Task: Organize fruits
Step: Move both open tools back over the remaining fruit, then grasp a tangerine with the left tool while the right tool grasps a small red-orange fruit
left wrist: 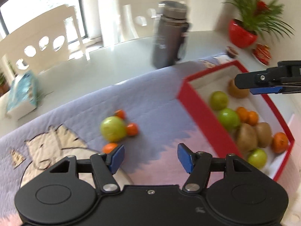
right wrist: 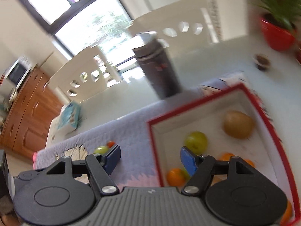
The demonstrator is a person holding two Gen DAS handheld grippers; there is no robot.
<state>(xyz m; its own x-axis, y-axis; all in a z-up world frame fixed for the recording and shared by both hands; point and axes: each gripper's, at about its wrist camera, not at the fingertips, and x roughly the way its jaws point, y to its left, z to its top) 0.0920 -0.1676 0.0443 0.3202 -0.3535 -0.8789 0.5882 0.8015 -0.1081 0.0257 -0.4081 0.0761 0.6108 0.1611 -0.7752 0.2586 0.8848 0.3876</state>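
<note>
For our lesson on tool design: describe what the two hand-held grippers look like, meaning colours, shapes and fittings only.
The left hand-held gripper has a smooth matte black body with two round housings, black linkage arms on silver pivot screws, and flat blue pads on its fingers. The right hand-held gripper matches, but its centre panel is ribbed grey. No cables or sleeves show.

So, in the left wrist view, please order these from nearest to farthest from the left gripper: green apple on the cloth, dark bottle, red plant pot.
From the left gripper:
1. Green apple, just ahead, left, on the cloth.
2. Dark bottle, beyond the cloth.
3. Red plant pot, far right corner.
</note>
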